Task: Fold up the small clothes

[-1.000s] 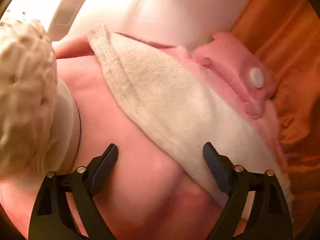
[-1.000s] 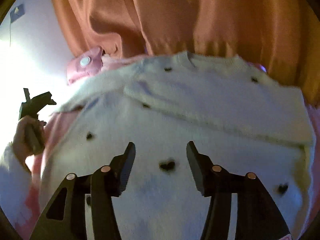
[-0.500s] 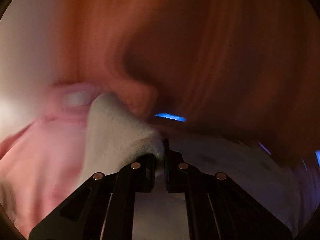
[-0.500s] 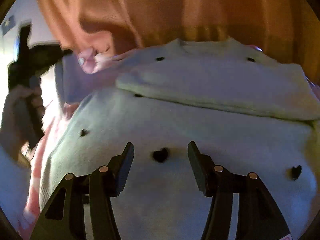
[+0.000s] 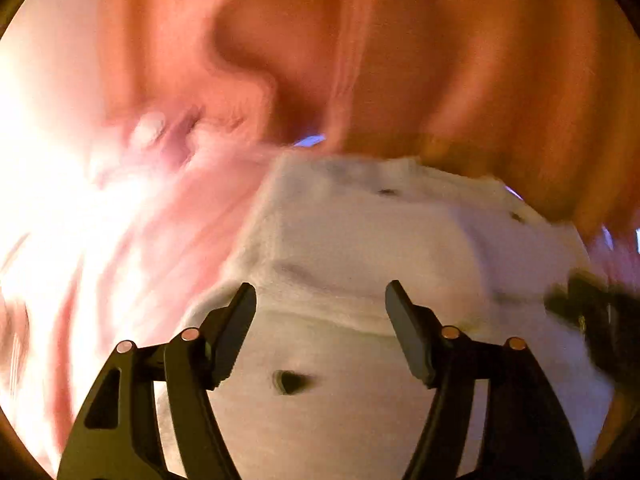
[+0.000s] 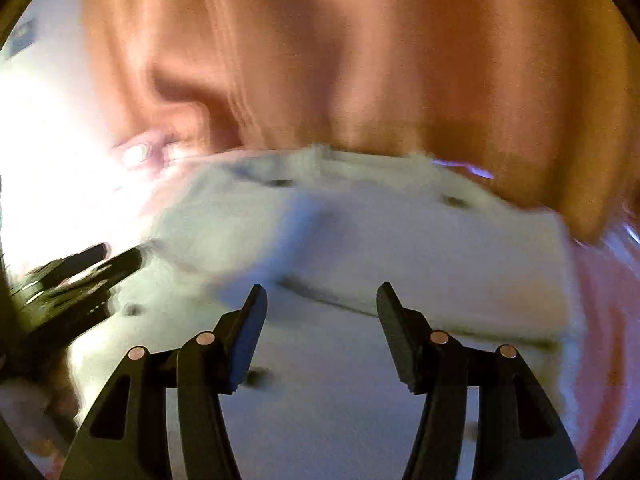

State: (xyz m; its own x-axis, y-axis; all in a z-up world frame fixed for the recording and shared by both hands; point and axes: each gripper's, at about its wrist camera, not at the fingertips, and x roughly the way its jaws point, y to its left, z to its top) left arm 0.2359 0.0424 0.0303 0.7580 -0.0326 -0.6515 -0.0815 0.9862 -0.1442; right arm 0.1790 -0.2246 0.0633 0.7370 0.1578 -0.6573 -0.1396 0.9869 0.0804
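Both views motion-blurred. Left hand-held gripper (image 5: pixel 320 308) jaws spread wide, nothing between them, hovering over the white sweater (image 5: pixel 360 360); a small dark heart mark (image 5: pixel 290 382) sits on the knit just below the gap. Right hand-held gripper (image 6: pixel 318 306) likewise wide open and empty, over the same sweater (image 6: pixel 340 400). In the right view the left hand-held gripper shows as a dark blurred shape at the left edge, by the sweater's left side. Sweater lies flat, with a folded-over band, probably a sleeve (image 6: pixel 440 264), laid across its upper half, fold edge just beyond the right gripper's fingertips. More dark marks dot the knit near the neckline (image 6: pixel 320 152) at the far edge. A pink garment (image 5: pixel 160 260) lies under and beside the sweater on the left, with a pale round button (image 5: pixel 148 130) at its far end; pink also shows past the sweater's right edge. Beyond all this, orange fabric (image 6: pixel 360 60) fills the background. Surface underneath not visible.
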